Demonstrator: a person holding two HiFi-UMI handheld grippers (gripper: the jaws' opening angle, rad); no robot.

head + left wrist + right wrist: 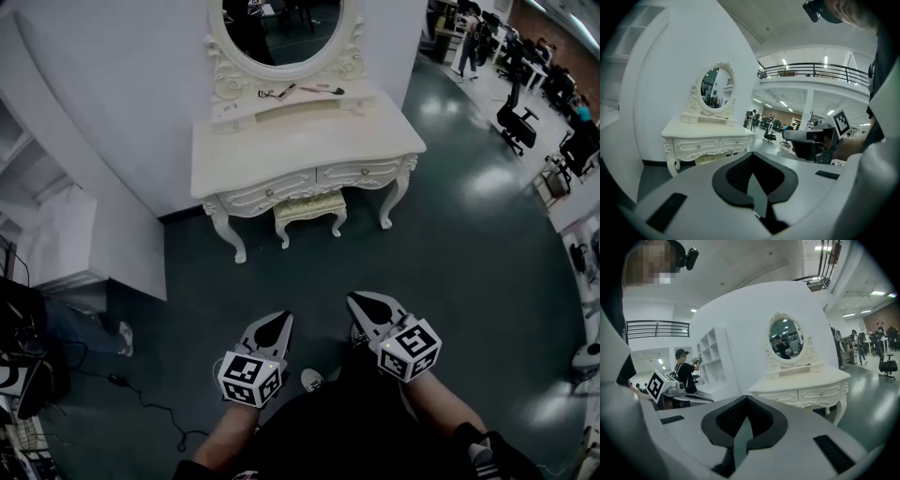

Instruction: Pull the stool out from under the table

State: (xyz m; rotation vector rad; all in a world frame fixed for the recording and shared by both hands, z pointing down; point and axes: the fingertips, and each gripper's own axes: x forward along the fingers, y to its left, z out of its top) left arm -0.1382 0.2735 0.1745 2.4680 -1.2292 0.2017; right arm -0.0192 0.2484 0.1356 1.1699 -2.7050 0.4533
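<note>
Cream-coloured and small, the stool (309,208) sits tucked under the table (300,141), between its curly legs. Only its front edge and front legs peek out. So the job is not begun yet. Nothing is holding the stool, and all the pulling is left to do.

Your left gripper (279,324) and your right gripper (362,306) are both well away from the table, out over the dark floor (422,262). They are side by side and point toward the table. Both have their jaws pressed together with nothing between them. I think you need to step up to the table, open a pair of jaws, and grab the stool by its front edge or a leg.

The table has two drawers (270,193) in its front, just above the stool. Both are closed, so you cannot see what is inside. On the little ledge (246,101) at the back of the table, under the round mirror (281,28), lie a few small dark things (281,91), too tiny to name. A white shelf unit (712,357) stands to the left of the table, and I cannot tell if its boxes hold anything.
</note>
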